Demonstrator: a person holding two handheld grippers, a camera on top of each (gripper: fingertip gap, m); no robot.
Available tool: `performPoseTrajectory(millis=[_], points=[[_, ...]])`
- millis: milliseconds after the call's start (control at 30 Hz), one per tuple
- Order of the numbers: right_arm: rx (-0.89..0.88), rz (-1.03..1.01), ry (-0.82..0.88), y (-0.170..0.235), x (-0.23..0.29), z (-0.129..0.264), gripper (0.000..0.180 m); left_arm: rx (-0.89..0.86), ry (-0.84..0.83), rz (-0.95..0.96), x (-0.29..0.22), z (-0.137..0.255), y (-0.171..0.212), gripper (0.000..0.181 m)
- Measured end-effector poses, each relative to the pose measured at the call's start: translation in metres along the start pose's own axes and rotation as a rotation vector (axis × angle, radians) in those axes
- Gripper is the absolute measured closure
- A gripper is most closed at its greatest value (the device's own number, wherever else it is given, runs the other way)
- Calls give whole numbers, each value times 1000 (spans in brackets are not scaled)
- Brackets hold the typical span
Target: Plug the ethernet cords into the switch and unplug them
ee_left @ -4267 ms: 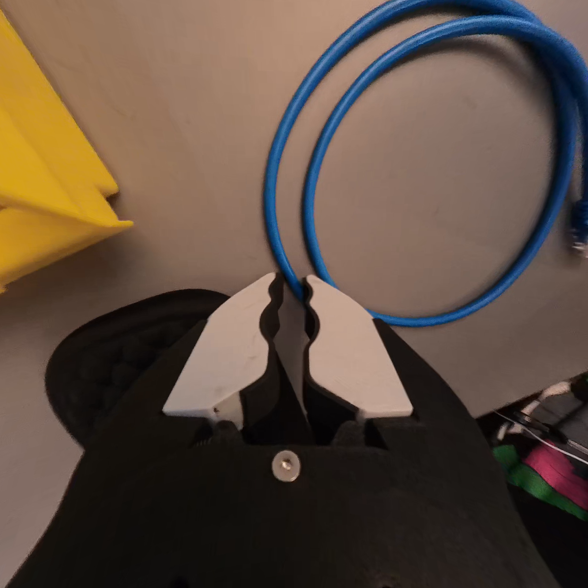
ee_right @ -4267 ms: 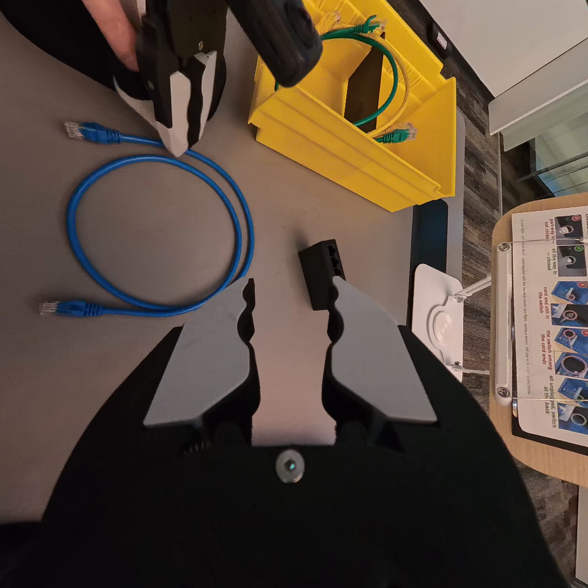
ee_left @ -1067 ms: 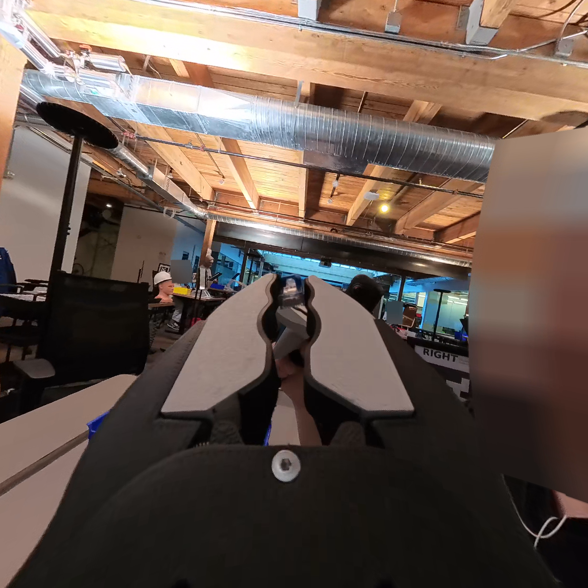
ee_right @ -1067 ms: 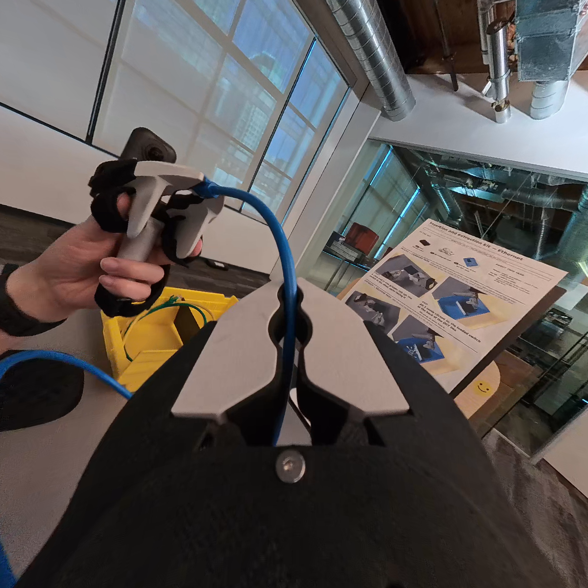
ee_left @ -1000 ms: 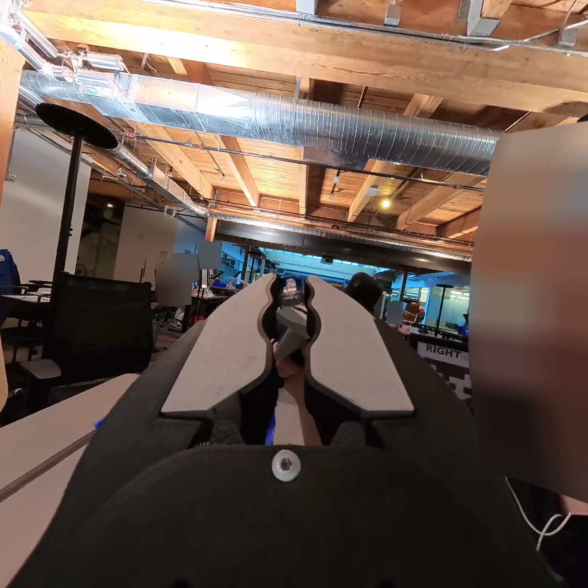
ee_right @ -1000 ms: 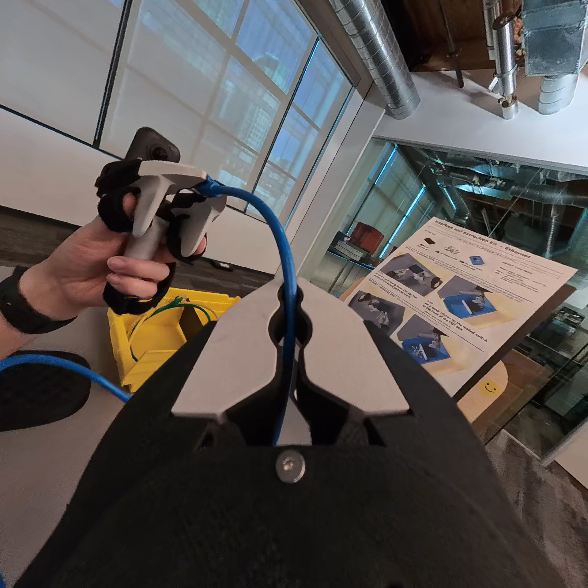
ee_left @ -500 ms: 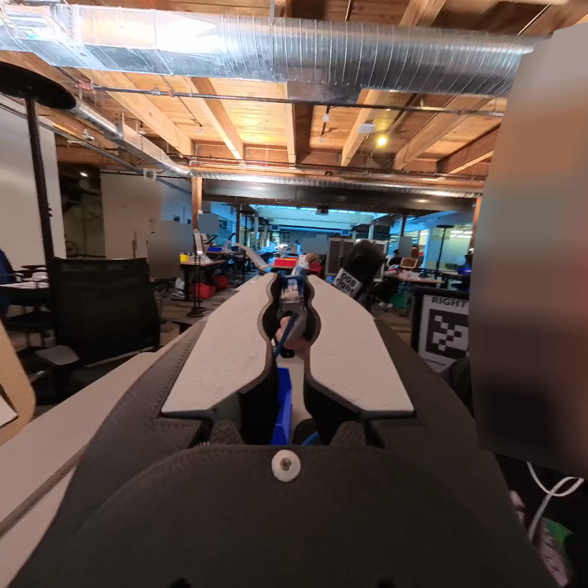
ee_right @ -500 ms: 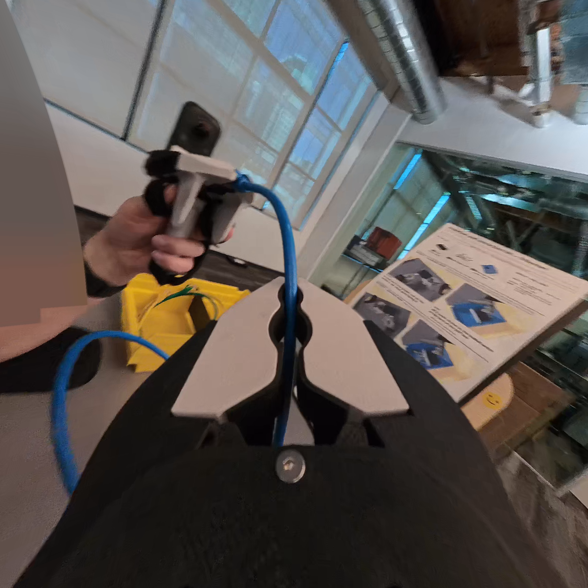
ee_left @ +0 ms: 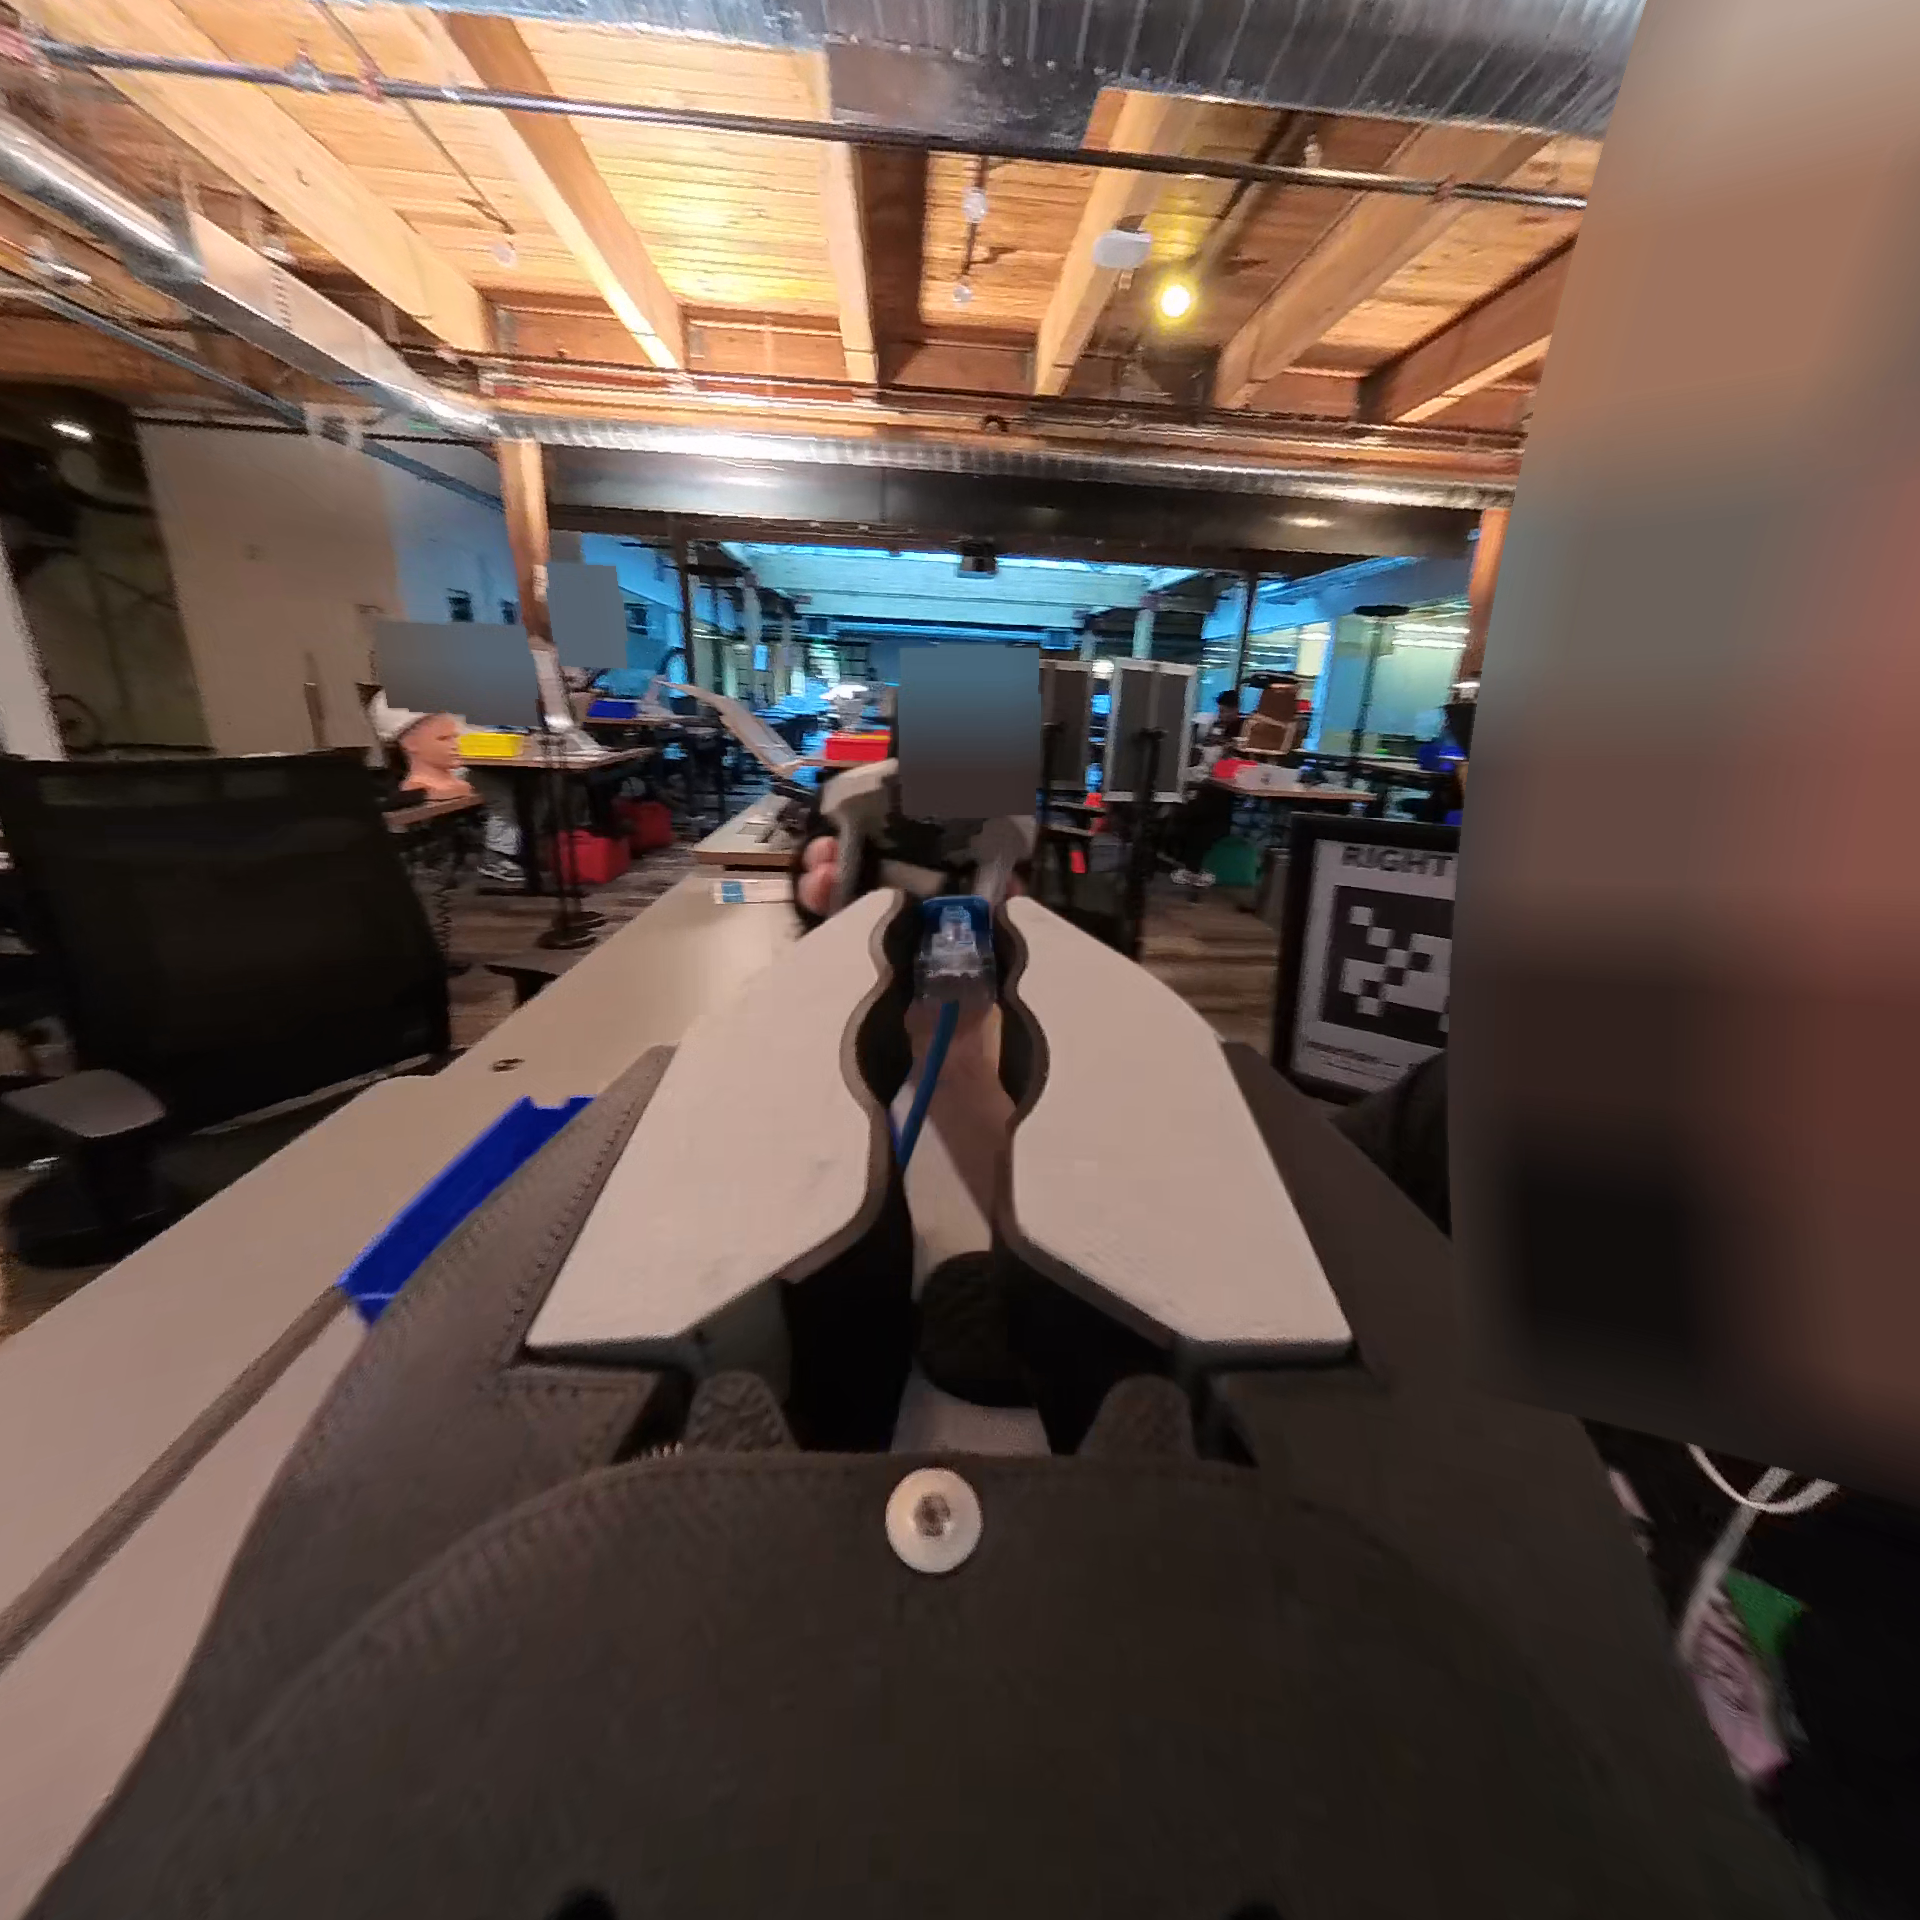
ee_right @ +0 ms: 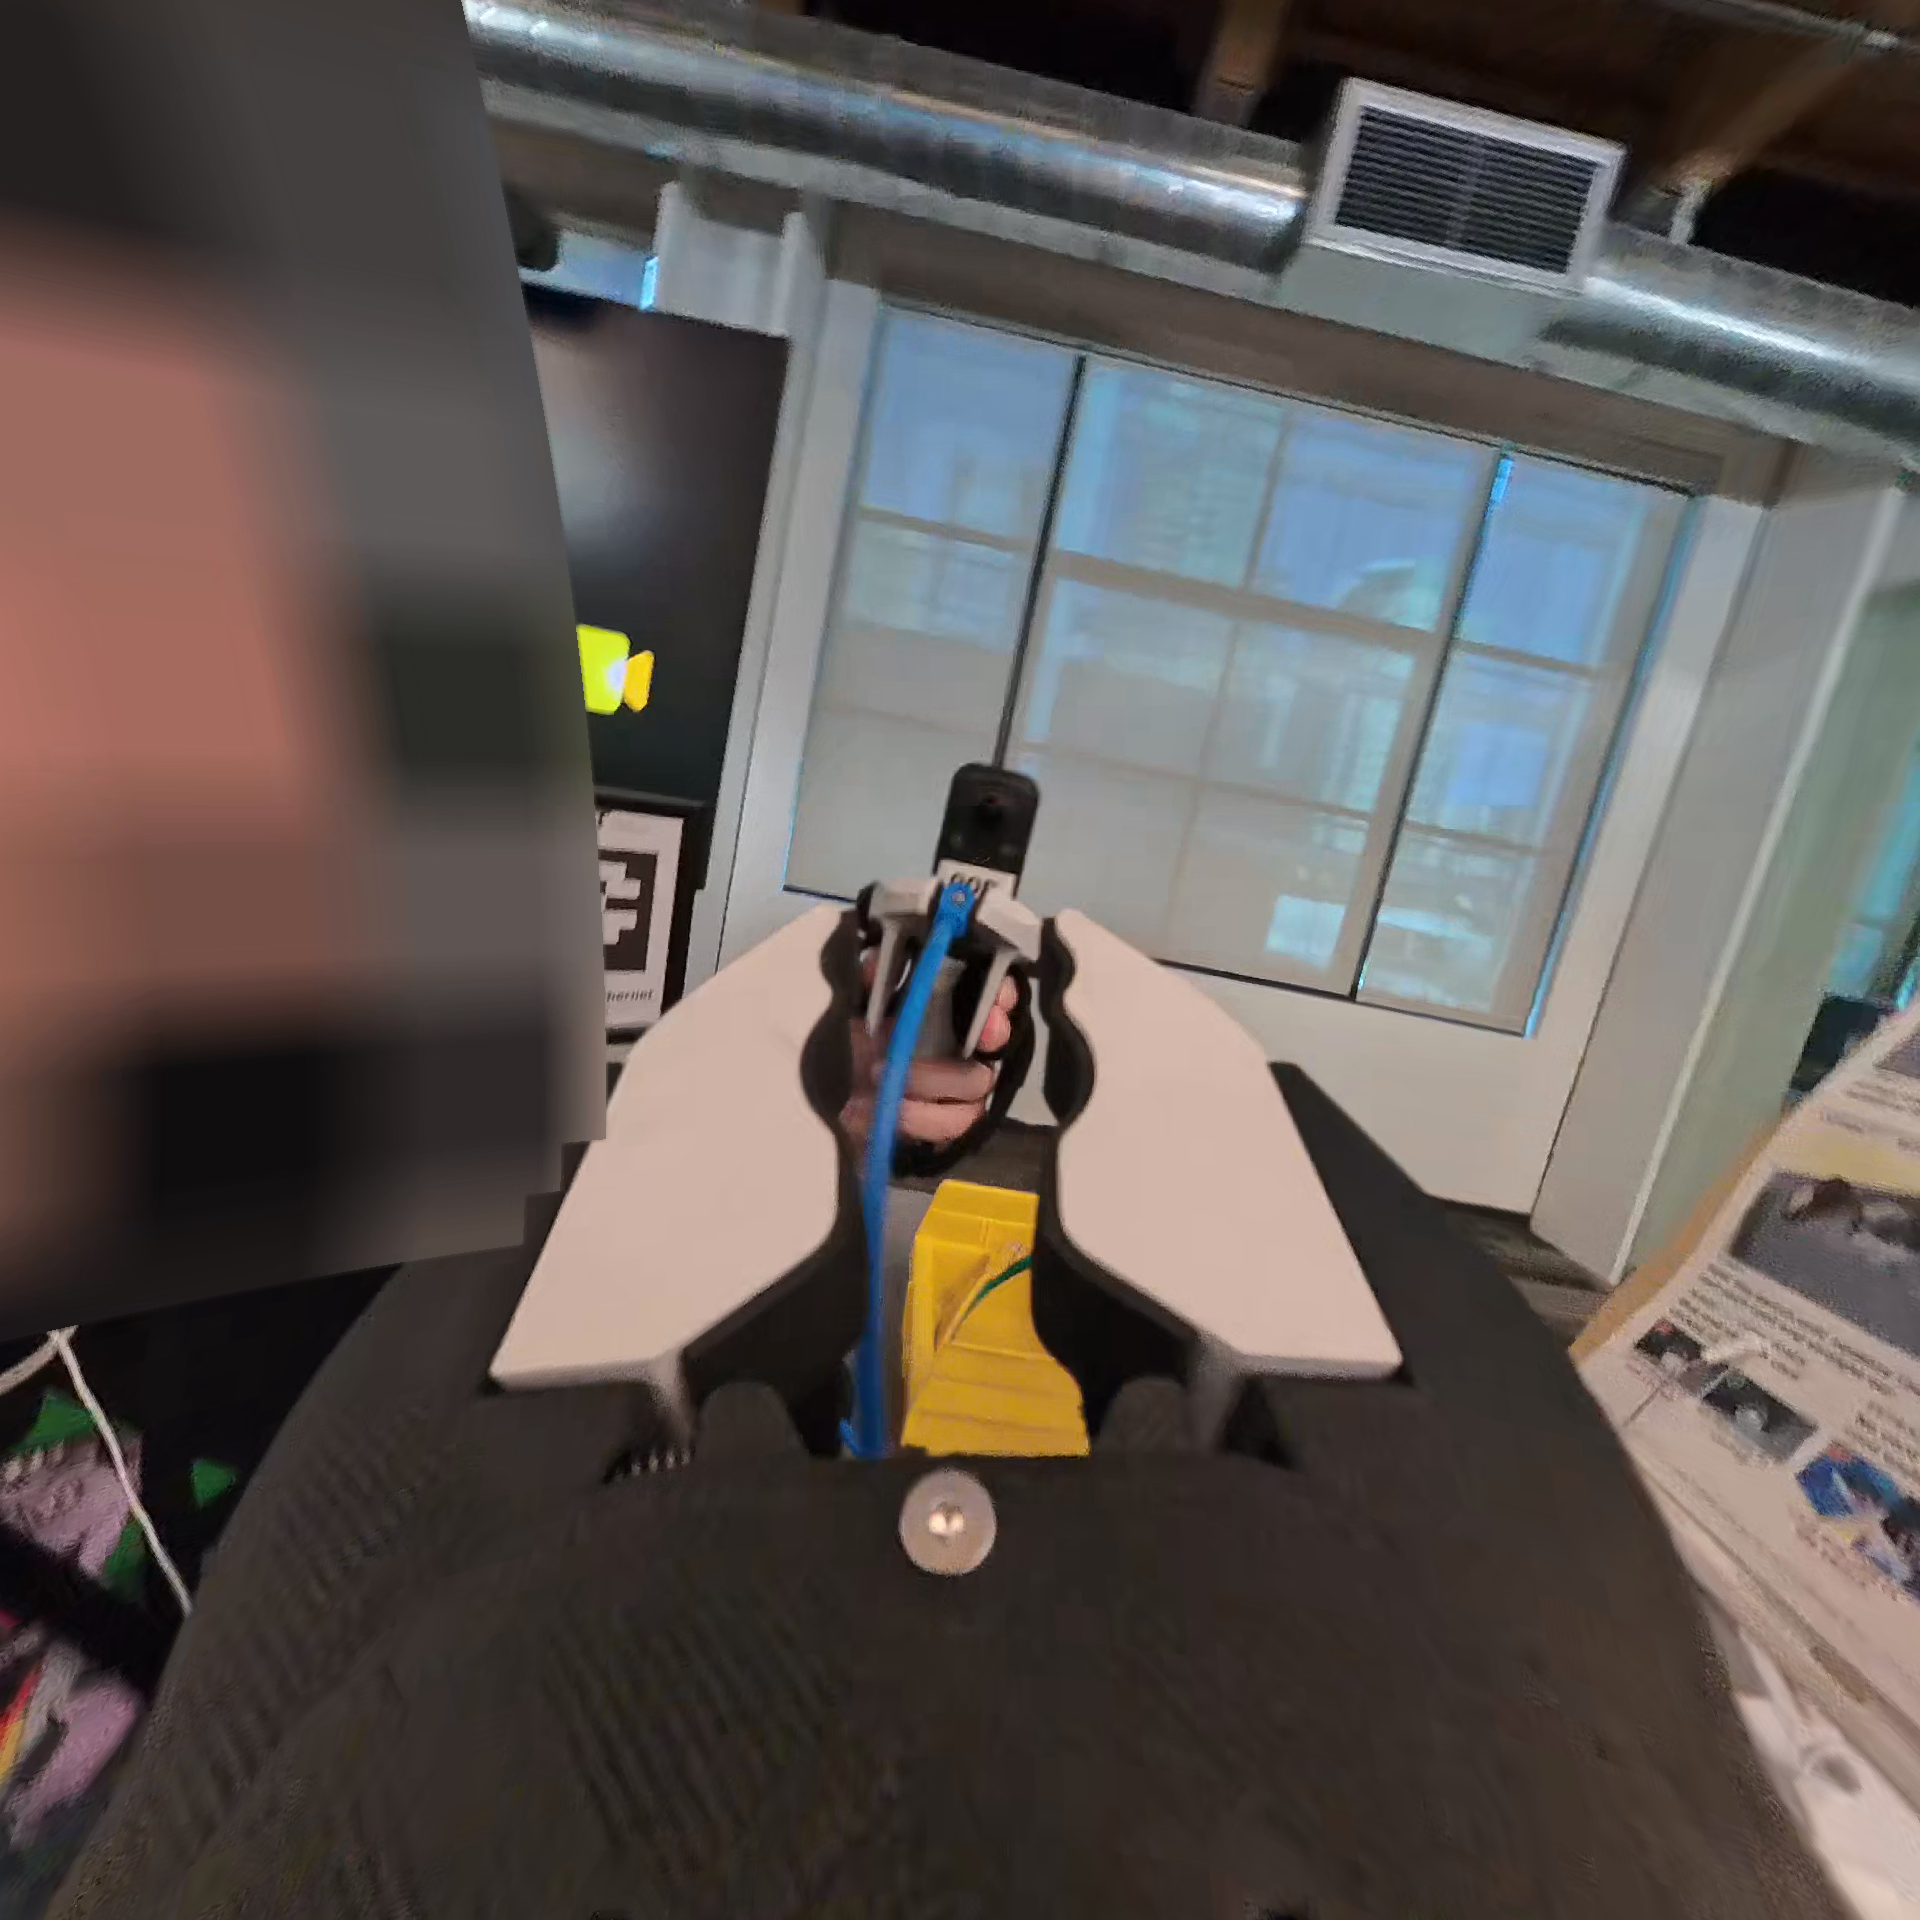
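Note:
My left gripper (ee_left: pixel 954 925) is shut on the clear plug of the blue ethernet cord (ee_left: pixel 954 948) and holds it up in the air. The cord hangs down behind its fingers. In the right wrist view the left gripper (ee_right: pixel 951 909) faces me head on, and the blue cord (ee_right: pixel 883 1164) drops from it through the gap of my right gripper (ee_right: pixel 945 925). The right gripper's jaws stand apart and do not clamp the cord. The right gripper (ee_left: pixel 925 847) also shows just beyond the plug in the left wrist view. The switch is not in view.
A yellow bin (ee_right: pixel 977 1340) holding green and yellow cords sits on the table below my right gripper. A blue bin (ee_left: pixel 457 1195) lies on the grey table (ee_left: pixel 208 1351). An instruction poster (ee_right: pixel 1818 1351) stands at the right. A board with a square code (ee_left: pixel 1382 956) stands behind. Left tips to right tips: about 12 centimeters.
My right gripper has opened and let go of the blue cord. Both grippers have swung to face each other head on. The left still holds the plug.

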State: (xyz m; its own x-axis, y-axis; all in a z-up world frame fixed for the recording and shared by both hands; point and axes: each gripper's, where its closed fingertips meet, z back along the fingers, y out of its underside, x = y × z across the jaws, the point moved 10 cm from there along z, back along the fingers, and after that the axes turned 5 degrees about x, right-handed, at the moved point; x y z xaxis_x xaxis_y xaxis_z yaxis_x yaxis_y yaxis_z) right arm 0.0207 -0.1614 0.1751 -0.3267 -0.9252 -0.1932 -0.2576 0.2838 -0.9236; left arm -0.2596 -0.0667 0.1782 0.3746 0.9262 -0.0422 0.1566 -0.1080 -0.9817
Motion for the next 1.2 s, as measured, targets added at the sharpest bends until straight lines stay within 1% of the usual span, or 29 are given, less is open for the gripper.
performPoseTrajectory(millis=[33,100,167,233,333,433,467,533,633,700,800,900,967,1033,1100,1200], points=[[-20,-32,25,-4,1,0,152,-18,-23,-2,2,3,-1,169],[-35,-59,17,-10,11,-5,155,-69,-59,8,8,10,-3,169],[40,-85,18,-5,21,-21,153,-95,-89,-3,12,14,-3,169],[124,-145,11,10,25,-42,152,-101,-96,-3,14,14,-2,169],[170,-299,31,47,21,-76,145,-84,-74,-10,13,5,3,169],[97,-407,122,79,12,-92,135,-29,-49,-18,12,-4,8,169],[48,-437,154,87,9,-92,133,-23,-37,-14,11,-6,9,169],[-53,-464,158,93,6,-90,131,6,-16,-2,12,-9,11,169],[-213,-395,123,89,8,-84,133,41,-9,8,13,-15,15,169],[-220,-282,145,85,8,-78,137,60,-1,12,13,-17,17,169],[-164,-169,148,74,6,-71,143,92,2,7,14,-18,18,169],[-144,-148,73,63,7,-66,154,108,2,-4,13,-19,19,169],[-70,-135,98,61,5,-65,162,113,-1,-6,13,-19,19,169],[41,-113,133,60,3,-65,162,127,-4,-15,13,-20,20,169],[91,-99,142,58,2,-64,162,136,-15,-24,12,-20,20,169],[90,-94,140,55,3,-63,162,155,-30,-39,12,-20,20,169]])
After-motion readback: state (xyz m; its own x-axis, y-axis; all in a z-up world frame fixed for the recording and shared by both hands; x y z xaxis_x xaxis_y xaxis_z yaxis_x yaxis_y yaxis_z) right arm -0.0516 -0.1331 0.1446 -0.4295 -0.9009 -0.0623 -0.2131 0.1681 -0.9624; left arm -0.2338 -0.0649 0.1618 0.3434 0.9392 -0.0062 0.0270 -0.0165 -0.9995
